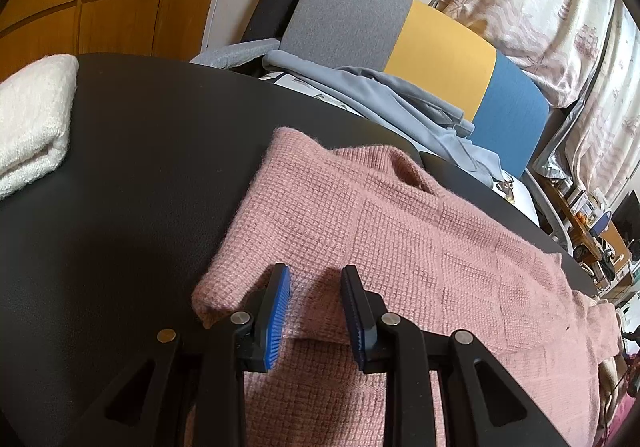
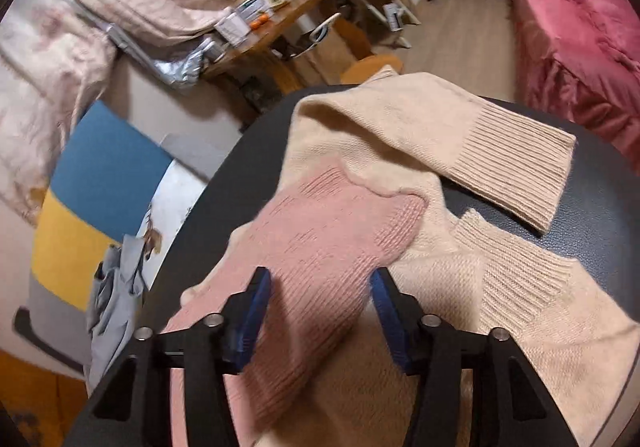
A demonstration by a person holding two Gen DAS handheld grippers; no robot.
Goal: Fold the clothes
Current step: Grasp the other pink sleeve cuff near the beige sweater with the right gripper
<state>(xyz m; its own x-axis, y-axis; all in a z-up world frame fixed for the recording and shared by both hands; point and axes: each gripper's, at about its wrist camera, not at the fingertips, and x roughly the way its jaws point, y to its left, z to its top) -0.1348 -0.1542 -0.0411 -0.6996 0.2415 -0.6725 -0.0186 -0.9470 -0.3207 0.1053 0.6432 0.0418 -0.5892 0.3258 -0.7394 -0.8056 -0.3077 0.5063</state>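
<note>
A pink knitted sweater [image 1: 400, 231] lies spread on the round black table [image 1: 140, 167]. My left gripper [image 1: 315, 275] hovers low over its near folded edge. Its blue pads stand apart, with the fabric lying flat under the gap. In the right wrist view a pink sleeve [image 2: 340, 223] lies across a cream sweater [image 2: 400, 127] with ribbed cuffs [image 2: 516, 175]. My right gripper [image 2: 320, 279] is open, its fingers on either side of the pink sleeve without pressing on it. That view is blurred.
A folded white knit [image 1: 32, 119] sits at the table's left edge. Behind the table stands a grey, yellow and blue chair [image 1: 440, 47] with a pale blue garment [image 1: 400, 99] piled on it. A red bed [image 2: 572, 27] and a cluttered wooden desk [image 2: 280, 23] lie beyond.
</note>
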